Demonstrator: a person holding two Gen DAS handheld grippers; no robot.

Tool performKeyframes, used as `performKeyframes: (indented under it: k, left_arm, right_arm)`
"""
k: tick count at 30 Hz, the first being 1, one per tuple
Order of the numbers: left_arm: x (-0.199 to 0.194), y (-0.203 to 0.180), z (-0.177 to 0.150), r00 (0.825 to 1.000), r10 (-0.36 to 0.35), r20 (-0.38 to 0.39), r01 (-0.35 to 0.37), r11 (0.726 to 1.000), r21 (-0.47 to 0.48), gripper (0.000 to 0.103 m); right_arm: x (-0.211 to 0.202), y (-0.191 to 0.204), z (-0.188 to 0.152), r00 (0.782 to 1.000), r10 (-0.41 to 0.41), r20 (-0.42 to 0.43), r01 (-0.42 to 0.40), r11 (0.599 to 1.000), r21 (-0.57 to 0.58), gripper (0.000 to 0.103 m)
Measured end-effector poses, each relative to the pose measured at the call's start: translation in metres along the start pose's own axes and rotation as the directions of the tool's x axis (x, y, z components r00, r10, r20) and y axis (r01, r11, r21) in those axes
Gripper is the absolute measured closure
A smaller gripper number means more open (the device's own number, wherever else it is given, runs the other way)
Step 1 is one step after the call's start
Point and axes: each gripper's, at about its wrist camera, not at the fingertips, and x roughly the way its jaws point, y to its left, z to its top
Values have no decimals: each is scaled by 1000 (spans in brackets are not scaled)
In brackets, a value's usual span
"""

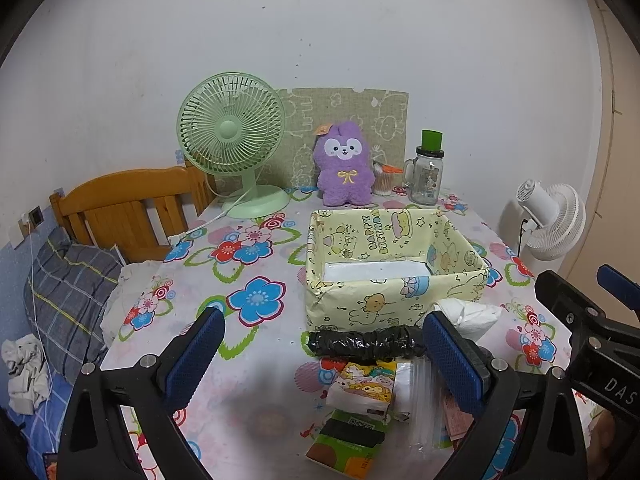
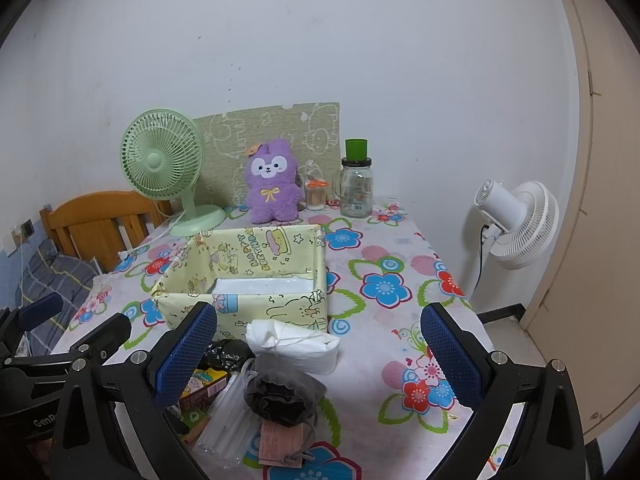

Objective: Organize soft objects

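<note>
The soft things lie in a cluster at the near edge of the tabletop (image 2: 400,248), just in front of the yellow paper-covered box (image 1: 384,276), whose top is open and whose long side runs left to right. The black crinkled roll (image 1: 364,343) lies flat, its long axis left to right, parallel to the box's front wall and just beside it. The white tissue roll (image 2: 296,343) lies on its side, its long axis also roughly left to right, one end touching the grey drawstring pouch (image 2: 284,396), which sits mouth toward the camera on a clear plastic bag (image 2: 228,420). A cartoon tissue pack (image 1: 364,388) lies near the black roll. The tabletop wears a flowered cloth; at its far edge, against the white wall, stand a green fan (image 1: 232,136), a purple plush (image 1: 344,168) and a glass jar (image 1: 426,176). A wooden bed headboard (image 1: 128,204) is to the left, a white floor fan (image 2: 516,224) to the right. The left tongs (image 1: 324,364) and right tongs (image 2: 320,356) both hover spread wide above the cluster, gripping and touching nothing.
</note>
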Motion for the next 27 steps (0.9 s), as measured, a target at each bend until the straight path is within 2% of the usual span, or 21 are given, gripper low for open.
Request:
performKeyframes:
  k: [27]
  left_arm:
    - [4,-7,-4,999,-32,-11,32,999,13,5]
  right_arm:
    - [6,3,4,1000,7,-4,-7,1000,-4,0]
